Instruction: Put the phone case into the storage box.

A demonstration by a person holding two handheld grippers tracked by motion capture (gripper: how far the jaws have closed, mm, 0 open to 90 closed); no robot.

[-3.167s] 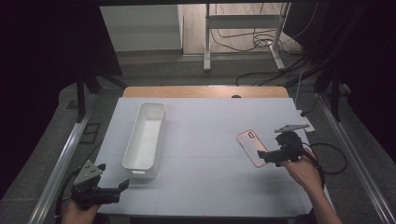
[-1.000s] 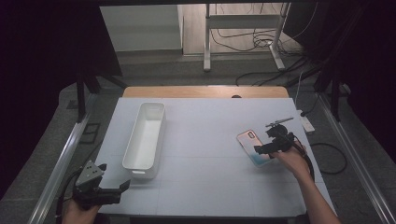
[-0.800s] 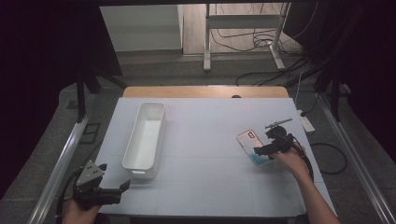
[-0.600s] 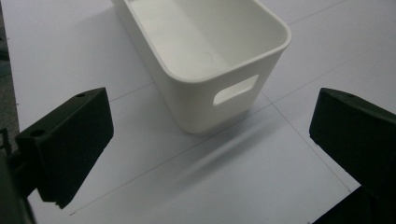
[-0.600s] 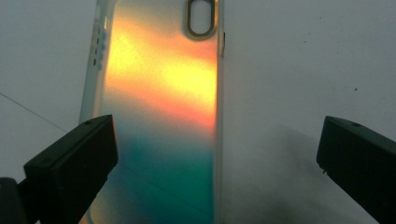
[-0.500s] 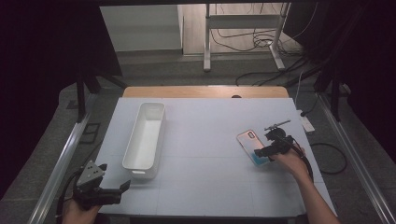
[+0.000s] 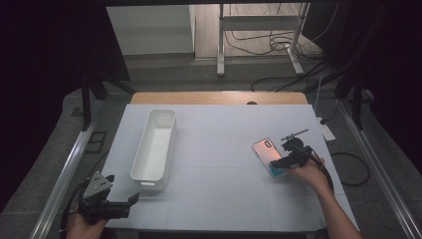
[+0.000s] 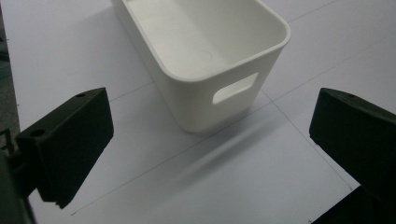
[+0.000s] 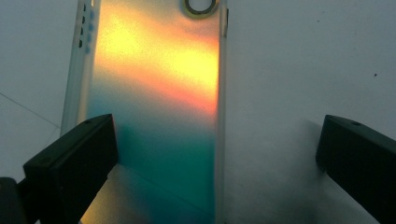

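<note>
**Right tool lowered onto the phone**

The right tool (image 7: 280, 163) has moved in from beside the phone (image 7: 267, 155) to over its near end, so a grasp looks imminent. Its jaws gape wide; the phone lies flat on the surface (image 7: 224, 134), off-centre toward one jaw. The left tool (image 7: 127, 201) idles open near the bin (image 7: 155, 144)

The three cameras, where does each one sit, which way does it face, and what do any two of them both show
High view: above the person's side of the table, facing forward and down; forearms, left gripper and right gripper enter from the bottom.
Left gripper view: rides the left gripper, facing the white bin; its black jaws stand wide apart.
Right gripper view: rides the right gripper, close over the phone; jaws apart.
Shared: the high view also shows the white bin and the phone.
</note>
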